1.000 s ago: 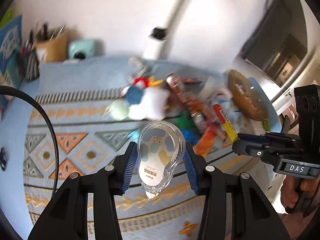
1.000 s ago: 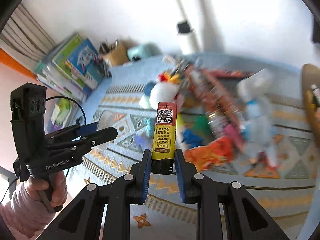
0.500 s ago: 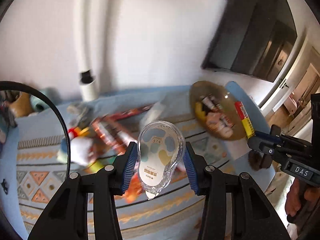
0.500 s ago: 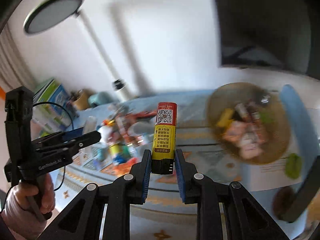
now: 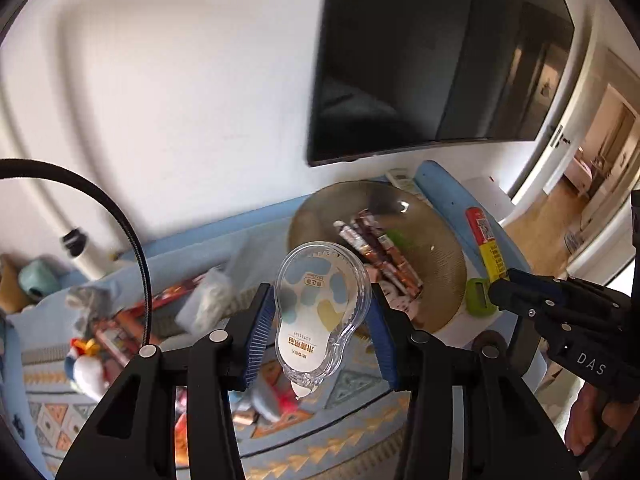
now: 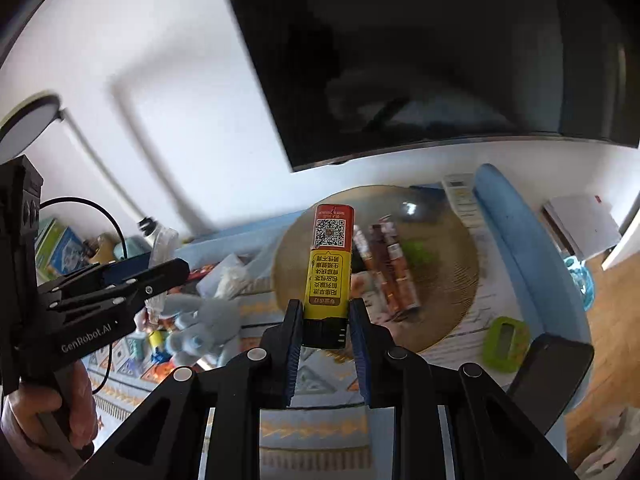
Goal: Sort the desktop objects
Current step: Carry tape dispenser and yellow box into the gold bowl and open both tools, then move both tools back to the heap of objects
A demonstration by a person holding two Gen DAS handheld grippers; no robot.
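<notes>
Your left claw is clamped on the clear correction tape dispenser, its blue pads pressing both sides. Your right claw is nearly closed around the base of the red and yellow tube, which stands upright between the pads. A second ago both views looked down on the cluttered pile of toys and packets; now that pile sits low to the left, and both held things hang in front of the round brown tray of snack sticks at the counter's end, under the dark wall screen.
</notes>
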